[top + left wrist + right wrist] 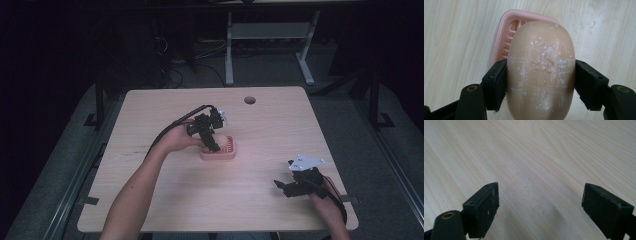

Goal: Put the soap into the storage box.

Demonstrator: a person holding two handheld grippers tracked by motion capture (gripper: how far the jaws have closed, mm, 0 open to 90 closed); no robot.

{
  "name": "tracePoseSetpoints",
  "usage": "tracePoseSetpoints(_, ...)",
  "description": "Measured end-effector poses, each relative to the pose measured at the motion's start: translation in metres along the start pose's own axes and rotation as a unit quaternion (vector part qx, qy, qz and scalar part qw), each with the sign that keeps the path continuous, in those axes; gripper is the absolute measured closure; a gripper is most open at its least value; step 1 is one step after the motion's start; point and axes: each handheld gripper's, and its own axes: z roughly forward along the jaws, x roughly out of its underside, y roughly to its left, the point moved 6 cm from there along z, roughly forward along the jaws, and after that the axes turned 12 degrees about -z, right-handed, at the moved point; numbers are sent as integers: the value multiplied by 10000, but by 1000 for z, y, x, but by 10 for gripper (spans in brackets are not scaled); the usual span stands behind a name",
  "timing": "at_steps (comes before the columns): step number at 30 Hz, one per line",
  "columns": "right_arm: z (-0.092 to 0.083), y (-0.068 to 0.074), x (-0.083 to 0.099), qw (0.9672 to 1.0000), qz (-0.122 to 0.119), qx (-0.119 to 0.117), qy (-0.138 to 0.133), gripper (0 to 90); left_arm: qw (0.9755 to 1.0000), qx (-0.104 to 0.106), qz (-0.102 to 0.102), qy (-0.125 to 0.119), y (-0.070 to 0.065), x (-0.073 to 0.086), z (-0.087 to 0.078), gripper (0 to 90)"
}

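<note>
Soap (541,72) hiding most of dish (504,32)

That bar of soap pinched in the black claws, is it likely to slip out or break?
The soap looks rigid: the left gripper clamps its sides without denting it. Its rounded, smooth sides probably make it prone to squirting out, though the dry white flecks suggest it isn't wet. A fine crack hints it might chip if dropped onto the pink dish.

Showing a light wooden table (165,195) with rounded corners and fine lengthwise grain, standing over a grey floor (380,165). Carrying a pink slatted soap dish (226,150) lying directly on the wood a little left of the middle, with a round cable hole (250,100) sitting near the far edge. Bearing bare pale boards (536,157) in the right gripper view.
</note>
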Motion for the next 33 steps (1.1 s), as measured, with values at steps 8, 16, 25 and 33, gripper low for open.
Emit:
tracePoseSetpoints(8,0,0,0,10000,8,-4,-2,138,10000,29,45,54,3,-8,9,317)
tracePoseSetpoints(16,0,-1,0,10000,31,-4,-3,138,9999,98,-57,79,12,-10,20,317)
tracePoseSetpoints(25,0,0,0,10000,7,-17,-4,138,9996,183,-164,168,16,-13,34,317)
tracePoseSetpoints(33,0,-1,0,10000,-26,-3,-10,138,9992,178,-162,312,18,-12,44,317)
